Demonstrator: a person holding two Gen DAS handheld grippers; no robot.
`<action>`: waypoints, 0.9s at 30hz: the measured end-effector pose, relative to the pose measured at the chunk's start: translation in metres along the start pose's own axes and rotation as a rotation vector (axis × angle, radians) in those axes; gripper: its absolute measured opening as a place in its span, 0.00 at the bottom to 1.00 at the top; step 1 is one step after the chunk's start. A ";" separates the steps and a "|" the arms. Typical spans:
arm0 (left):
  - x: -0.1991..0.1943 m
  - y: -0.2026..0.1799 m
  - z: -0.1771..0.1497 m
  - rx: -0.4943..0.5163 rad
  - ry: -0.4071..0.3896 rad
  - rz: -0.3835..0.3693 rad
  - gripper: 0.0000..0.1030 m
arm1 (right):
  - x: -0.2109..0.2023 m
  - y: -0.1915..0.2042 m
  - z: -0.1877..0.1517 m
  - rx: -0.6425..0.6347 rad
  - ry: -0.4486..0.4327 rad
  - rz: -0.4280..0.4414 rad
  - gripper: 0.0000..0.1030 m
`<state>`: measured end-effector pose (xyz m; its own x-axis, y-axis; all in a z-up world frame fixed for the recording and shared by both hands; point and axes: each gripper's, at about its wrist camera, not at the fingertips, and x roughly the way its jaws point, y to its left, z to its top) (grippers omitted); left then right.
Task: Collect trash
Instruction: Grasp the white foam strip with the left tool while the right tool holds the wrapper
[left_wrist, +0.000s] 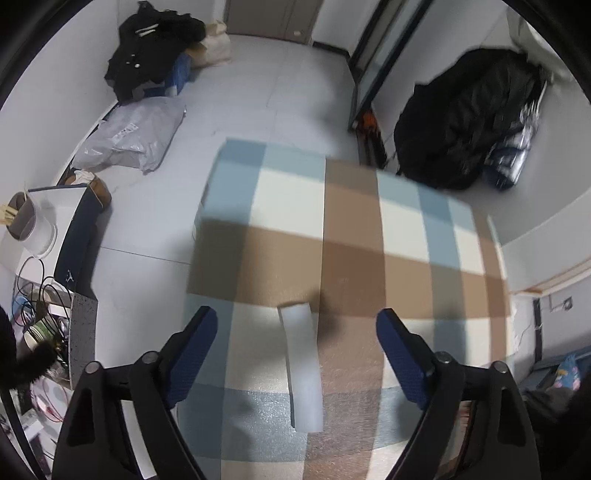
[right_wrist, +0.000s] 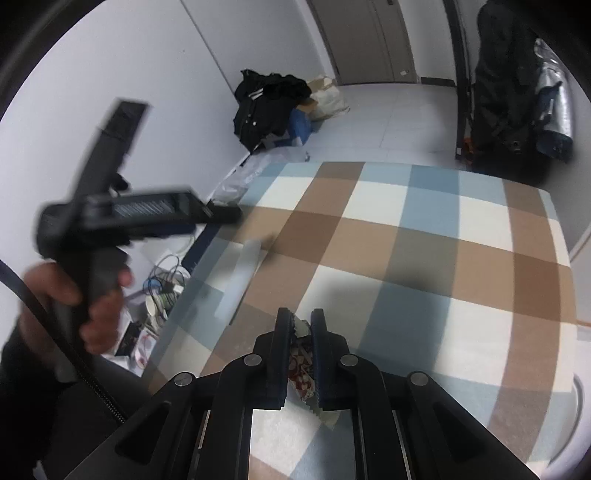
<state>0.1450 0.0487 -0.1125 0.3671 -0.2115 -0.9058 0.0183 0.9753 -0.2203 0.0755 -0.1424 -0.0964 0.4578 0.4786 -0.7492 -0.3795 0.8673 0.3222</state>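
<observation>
Checked blanket in blue, white and brown, white paper strip, red-and-white patterned wrapper, black coat far right

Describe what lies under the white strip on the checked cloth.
The white strip lies flat on the checked cloth, over its blue and cream squares. What the cloth itself covers cannot be seen.

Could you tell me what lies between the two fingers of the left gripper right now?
In the left wrist view, a white paper strip lies on the checked cloth between the open left gripper fingers, untouched by either.
</observation>
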 end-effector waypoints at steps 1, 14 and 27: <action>0.004 -0.002 -0.002 0.013 0.012 0.018 0.71 | -0.005 -0.001 -0.001 0.001 -0.007 0.001 0.10; 0.022 -0.017 -0.009 0.099 0.060 0.064 0.40 | -0.035 -0.016 -0.021 0.036 -0.050 0.008 0.10; 0.017 -0.022 -0.011 0.117 0.035 0.136 0.06 | -0.061 -0.016 -0.033 0.050 -0.094 -0.006 0.10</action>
<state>0.1400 0.0234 -0.1269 0.3407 -0.0771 -0.9370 0.0798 0.9954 -0.0529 0.0271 -0.1904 -0.0754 0.5345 0.4822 -0.6941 -0.3368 0.8748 0.3484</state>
